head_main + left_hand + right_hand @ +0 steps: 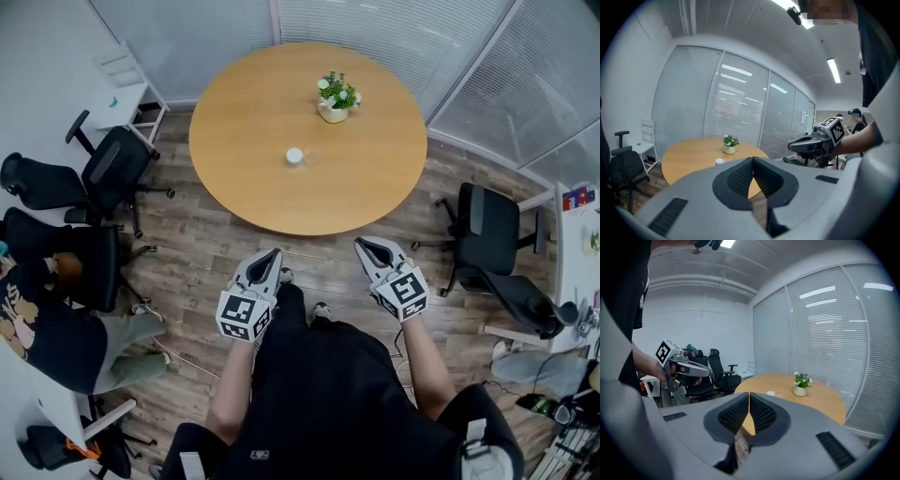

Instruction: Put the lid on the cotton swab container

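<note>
A small white round cotton swab container (294,156) stands near the middle of the round wooden table (244,122); I cannot tell its lid apart from it at this distance. It shows as a white dot (719,161) in the left gripper view and as a dot (771,393) in the right gripper view. My left gripper (273,253) and right gripper (360,244) hang side by side over the wooden floor, short of the table's near edge. Both are shut with nothing between their jaws. Each gripper view shows the other gripper: the right one (806,144), the left one (696,371).
A potted plant (335,99) stands on the table's far side. Black office chairs (112,169) sit to the left and another chair (492,234) to the right. A seated person (56,319) is at the left. Blind-covered glass walls ring the room.
</note>
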The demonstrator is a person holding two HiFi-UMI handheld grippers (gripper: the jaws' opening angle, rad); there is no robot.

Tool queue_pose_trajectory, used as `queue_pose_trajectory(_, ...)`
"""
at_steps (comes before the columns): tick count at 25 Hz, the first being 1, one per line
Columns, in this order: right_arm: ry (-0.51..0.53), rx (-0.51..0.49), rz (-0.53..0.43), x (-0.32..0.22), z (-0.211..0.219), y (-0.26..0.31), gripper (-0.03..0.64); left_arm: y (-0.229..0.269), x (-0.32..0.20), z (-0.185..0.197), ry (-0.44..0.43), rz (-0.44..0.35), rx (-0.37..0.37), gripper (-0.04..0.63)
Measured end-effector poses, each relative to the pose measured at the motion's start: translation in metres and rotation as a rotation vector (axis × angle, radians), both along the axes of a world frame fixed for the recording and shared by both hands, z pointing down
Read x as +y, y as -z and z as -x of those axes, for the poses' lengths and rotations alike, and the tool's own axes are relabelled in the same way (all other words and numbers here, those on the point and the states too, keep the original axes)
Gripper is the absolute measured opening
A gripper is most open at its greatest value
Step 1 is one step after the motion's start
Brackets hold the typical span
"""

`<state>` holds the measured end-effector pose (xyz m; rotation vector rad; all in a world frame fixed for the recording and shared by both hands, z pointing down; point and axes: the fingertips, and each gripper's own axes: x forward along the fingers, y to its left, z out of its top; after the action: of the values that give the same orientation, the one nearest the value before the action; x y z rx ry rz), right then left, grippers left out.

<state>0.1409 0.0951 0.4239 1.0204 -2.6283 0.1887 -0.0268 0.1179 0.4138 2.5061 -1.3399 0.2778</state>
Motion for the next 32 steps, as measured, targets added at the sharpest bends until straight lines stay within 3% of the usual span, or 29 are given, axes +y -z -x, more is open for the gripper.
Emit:
queue_pose_trajectory(11, -0.066, 0.025, 0.011, -0.058, 0.034, -0.005, 0.005, -0.013, -0.063, 0.031, -0.081, 0.045, 0.013, 0.006)
queue_pose_trajectory(23, -0.181, 0.036, 0.029, -0.126, 0.068, -0.018, 0.005, -0.03, -0.142, 0.039, -0.297, 0.084, -0.027, 0.006)
queue_pose_trajectory(32, -0.176, 0.022, 0.091, -0.171, 0.06, -0.042, 0.005, -0.049, -0.199, 0.048, -0.259, 0.135, -0.059, 0.006)
